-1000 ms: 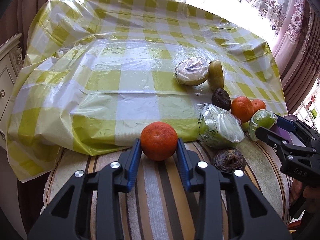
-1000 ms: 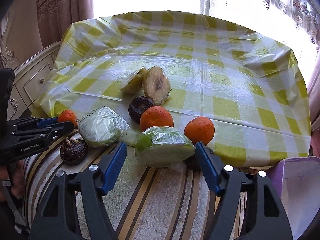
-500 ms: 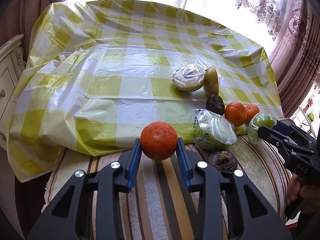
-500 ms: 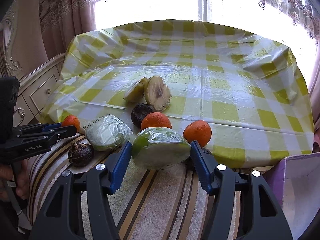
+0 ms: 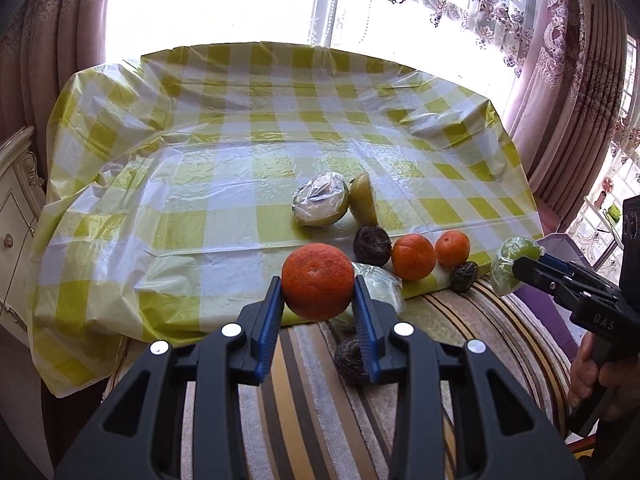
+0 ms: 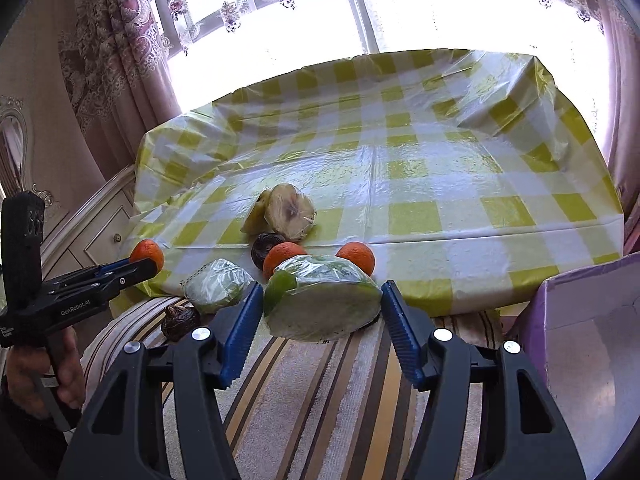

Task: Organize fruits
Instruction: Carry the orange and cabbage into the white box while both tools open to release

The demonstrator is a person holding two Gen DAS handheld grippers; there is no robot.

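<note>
Seen from the left wrist alone: a white carved cabinet point(image 5: 16, 216) at far left, then the left gripper point(image 5: 318, 300), blue fingers point(image 5: 270, 312) clamped on an orange point(image 5: 317, 281) and lifted clear of the striped cushion point(image 5: 304, 420); behind the right finger, a wrapped green half point(image 5: 380, 284) and a dark round fruit point(image 5: 350, 360) on the stripes. Further right along the edge of the checked plastic sheet point(image 5: 200, 184): a film-covered cut fruit point(image 5: 320, 205) touching a yellow-green slice point(image 5: 363, 200), a dark fruit point(image 5: 372, 241), two more oranges point(image 5: 413, 257) just beside each other, a small dark fruit point(image 5: 464, 277), then the right gripper point(image 5: 520, 266) side-on with a wrapped green fruit point(image 5: 510, 254) at its tip. Shown only from the right wrist: at far left the other gripper's side, black with "GenRobot.AI" lettering, and the bare hand point(image 6: 44, 376) gripping its handle; in the middle the right gripper's fingers point(image 6: 240, 332) pressed against both ends of the wrapped melon-like half, held above the cushion; at far right a purple box point(image 6: 536, 320), open, pale inside, contents hidden. Checked yellow-and-white sheet spread flat and crumpled at its corners, bright window point(image 6: 440, 16) behind, patterned mauve curtains point(image 6: 108, 48) on both sides.
</note>
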